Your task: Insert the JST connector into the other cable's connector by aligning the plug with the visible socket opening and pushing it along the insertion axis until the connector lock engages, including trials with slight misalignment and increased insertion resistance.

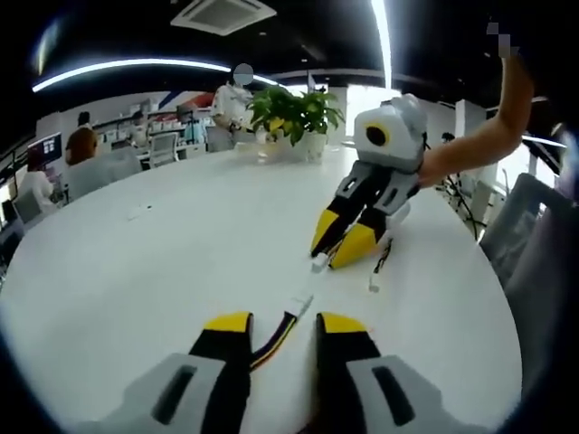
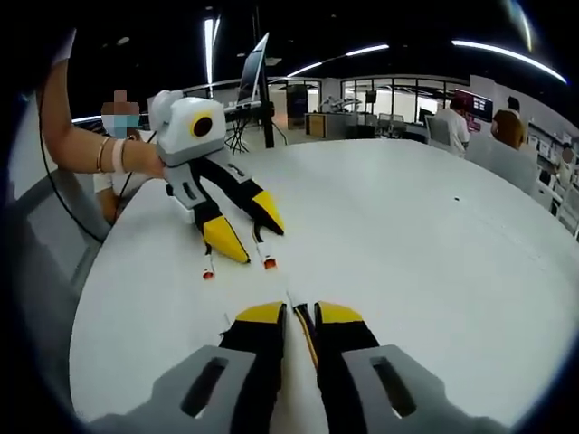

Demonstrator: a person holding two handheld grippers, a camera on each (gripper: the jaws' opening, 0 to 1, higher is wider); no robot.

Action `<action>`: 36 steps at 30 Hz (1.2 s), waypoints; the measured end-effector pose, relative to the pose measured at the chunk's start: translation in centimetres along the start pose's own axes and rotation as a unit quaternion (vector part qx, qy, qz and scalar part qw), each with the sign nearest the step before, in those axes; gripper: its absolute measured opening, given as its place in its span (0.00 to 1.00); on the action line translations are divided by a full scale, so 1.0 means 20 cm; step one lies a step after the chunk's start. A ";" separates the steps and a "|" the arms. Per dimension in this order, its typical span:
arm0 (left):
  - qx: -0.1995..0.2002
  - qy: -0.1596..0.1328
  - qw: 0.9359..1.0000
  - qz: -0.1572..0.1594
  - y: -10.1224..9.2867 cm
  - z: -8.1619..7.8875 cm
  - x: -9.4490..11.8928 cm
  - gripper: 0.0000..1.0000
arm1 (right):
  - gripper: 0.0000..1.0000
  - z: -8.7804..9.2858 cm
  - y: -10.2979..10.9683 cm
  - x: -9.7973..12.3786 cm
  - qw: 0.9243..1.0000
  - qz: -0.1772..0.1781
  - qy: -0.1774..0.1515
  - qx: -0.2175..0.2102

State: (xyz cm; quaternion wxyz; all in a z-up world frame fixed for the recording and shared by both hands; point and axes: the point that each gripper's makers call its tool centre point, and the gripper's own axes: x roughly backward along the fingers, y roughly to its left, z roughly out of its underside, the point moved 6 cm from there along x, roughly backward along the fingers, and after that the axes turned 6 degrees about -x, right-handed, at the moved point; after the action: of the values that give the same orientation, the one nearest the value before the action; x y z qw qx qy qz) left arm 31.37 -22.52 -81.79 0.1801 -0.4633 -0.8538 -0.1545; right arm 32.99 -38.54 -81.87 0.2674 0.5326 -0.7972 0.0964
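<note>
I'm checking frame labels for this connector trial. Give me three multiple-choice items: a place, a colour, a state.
1. Where is the potted plant?
A. far side of the table
B. floor
C. between the jaws
2. What colour are the left gripper jaw tips?
A. red
B. yellow
C. blue
3. The left cable's connector and the right cable's connector are:
A. mated
B. apart
C. stacked

Answers:
1. A, it stands on the tabletop beyond the right gripper.
2. B, the tips are yellow.
3. B, bare table shows between them.
</note>
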 end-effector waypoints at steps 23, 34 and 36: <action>-0.056 -0.015 0.998 0.031 -0.07 -0.06 -0.01 0.11 | 0.06 0.00 0.01 0.00 1.000 -0.004 0.002 0.014; -0.082 -0.026 0.995 0.045 -0.06 -0.06 -0.02 0.00 | 0.05 -0.01 0.01 -0.02 0.999 -0.008 0.008 0.041; -0.086 -0.026 0.995 0.048 -0.05 -0.06 -0.02 0.00 | 0.05 -0.02 0.02 -0.02 0.999 -0.013 0.006 0.044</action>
State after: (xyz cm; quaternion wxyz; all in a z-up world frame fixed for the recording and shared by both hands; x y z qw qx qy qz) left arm 30.89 -23.96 -80.96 0.1249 -0.5211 -0.8186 -0.2066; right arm 32.92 -37.86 -81.77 0.2498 0.5538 -0.7834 0.1310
